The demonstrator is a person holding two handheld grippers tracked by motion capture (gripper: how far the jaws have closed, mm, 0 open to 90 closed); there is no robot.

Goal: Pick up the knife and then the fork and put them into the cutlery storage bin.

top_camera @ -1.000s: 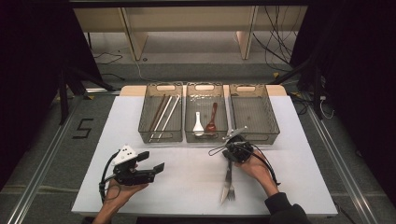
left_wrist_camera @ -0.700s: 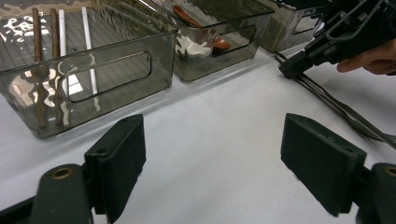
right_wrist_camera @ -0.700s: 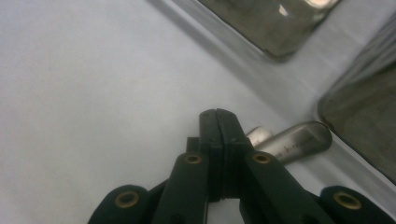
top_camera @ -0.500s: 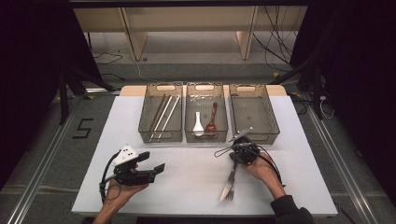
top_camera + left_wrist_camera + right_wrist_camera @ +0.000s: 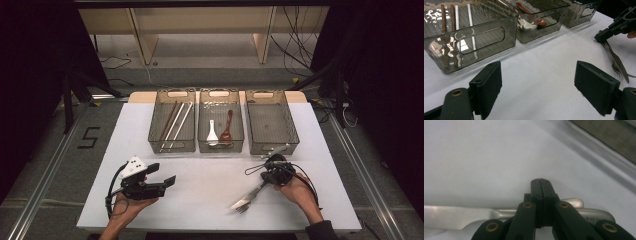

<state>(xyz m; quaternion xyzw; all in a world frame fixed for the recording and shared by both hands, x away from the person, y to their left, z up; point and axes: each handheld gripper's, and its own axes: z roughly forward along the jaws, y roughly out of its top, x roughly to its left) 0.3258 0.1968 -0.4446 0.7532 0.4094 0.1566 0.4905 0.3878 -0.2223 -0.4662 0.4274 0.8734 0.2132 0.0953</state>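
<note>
My right gripper [image 5: 265,181] hovers over the white table [image 5: 200,175] at the front right. It is shut on the handle of a metal fork [image 5: 246,201], whose tines point toward the front left. In the left gripper view the fork [image 5: 616,58] hangs from the right gripper [image 5: 600,38], with what looks like a second metal blade beside it. In the right gripper view the shut gripper [image 5: 541,181] lies across silver handles [image 5: 461,216]. My left gripper [image 5: 162,174] rests open at the front left, held in a hand. Nothing is between its pads [image 5: 489,83].
Three clear smoky bins stand in a row at the back. The left bin [image 5: 172,145] holds chopsticks [image 5: 174,120]. A white spoon [image 5: 212,132] and a brown spoon [image 5: 227,125] lie in the middle bin. The right bin [image 5: 272,147] has nothing in it.
My right gripper has carried the fork to the right, and the fork now slants toward the front left. The left gripper has stayed put.
</note>
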